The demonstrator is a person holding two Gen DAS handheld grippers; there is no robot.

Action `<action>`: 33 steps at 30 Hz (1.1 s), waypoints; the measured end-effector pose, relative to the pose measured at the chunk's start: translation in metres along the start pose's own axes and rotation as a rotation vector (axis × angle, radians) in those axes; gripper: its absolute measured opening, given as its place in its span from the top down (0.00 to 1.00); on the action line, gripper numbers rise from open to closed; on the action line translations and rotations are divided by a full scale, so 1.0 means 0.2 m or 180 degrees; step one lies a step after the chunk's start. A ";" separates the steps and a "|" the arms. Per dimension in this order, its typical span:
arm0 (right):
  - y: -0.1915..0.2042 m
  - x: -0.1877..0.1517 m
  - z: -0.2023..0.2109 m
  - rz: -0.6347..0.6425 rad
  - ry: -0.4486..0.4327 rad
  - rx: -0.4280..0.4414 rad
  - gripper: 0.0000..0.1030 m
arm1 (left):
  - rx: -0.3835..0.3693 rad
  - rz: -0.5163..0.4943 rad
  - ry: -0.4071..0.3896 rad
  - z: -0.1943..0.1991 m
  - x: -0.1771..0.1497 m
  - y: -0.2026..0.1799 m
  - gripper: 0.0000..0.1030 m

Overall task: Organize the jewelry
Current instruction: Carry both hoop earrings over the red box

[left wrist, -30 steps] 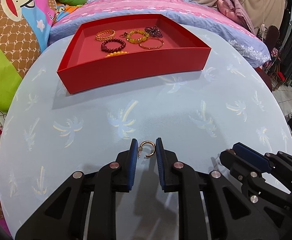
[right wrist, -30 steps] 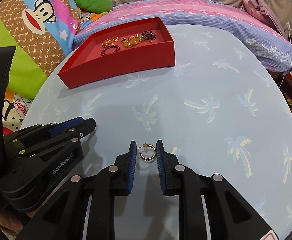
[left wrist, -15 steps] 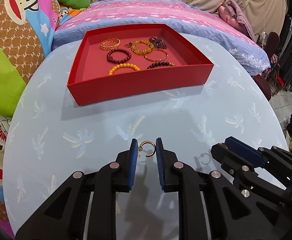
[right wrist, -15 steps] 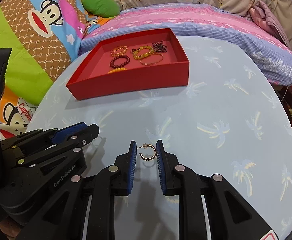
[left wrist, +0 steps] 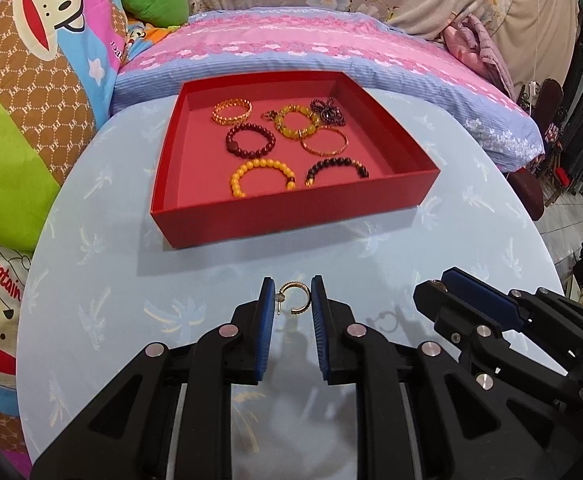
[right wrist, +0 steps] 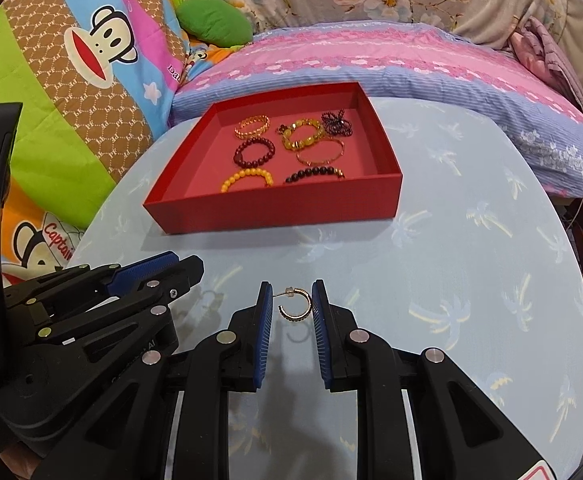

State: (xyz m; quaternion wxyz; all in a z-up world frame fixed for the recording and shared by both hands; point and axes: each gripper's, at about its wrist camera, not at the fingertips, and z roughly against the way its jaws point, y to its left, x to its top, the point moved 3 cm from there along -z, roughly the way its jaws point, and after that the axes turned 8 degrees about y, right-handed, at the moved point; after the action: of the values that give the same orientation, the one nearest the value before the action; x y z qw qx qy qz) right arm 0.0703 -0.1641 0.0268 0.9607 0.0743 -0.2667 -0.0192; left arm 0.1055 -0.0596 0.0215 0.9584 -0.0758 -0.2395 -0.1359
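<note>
Tools each clamping a hoop earring, seemingly higher, tray nearer.

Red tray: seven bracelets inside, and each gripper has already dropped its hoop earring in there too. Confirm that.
Not quite. The red tray does hold seven bracelets, but neither earring is in it. The left gripper holds its hoop earring above the table in the left wrist view; the right gripper holds another.

- The left gripper pinched a gold hoop earring above the blue tablecloth.
- Farther off sat a red tray of bracelets.
- The right gripper showed near right.
</note>
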 end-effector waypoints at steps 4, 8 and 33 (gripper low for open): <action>0.00 0.08 0.00 0.0022 -0.0058 0.0026 0.81 | -0.0009 0.0013 -0.0060 0.01 0.07 0.01 0.83; 0.01 0.19 0.01 0.0057 -0.0146 0.0033 0.81 | -0.0020 0.0037 -0.0113 0.01 0.16 0.03 0.83; -0.09 0.74 -0.34 -0.0023 -0.0162 -0.0035 0.81 | 0.0041 0.0135 -0.0165 -0.30 0.68 0.16 0.83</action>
State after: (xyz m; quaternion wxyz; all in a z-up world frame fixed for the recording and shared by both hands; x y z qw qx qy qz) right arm 0.2312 -0.1847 0.0422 0.9539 0.0695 -0.2907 -0.0260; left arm 0.2577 -0.0732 0.0315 0.9550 -0.0781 -0.2634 -0.1120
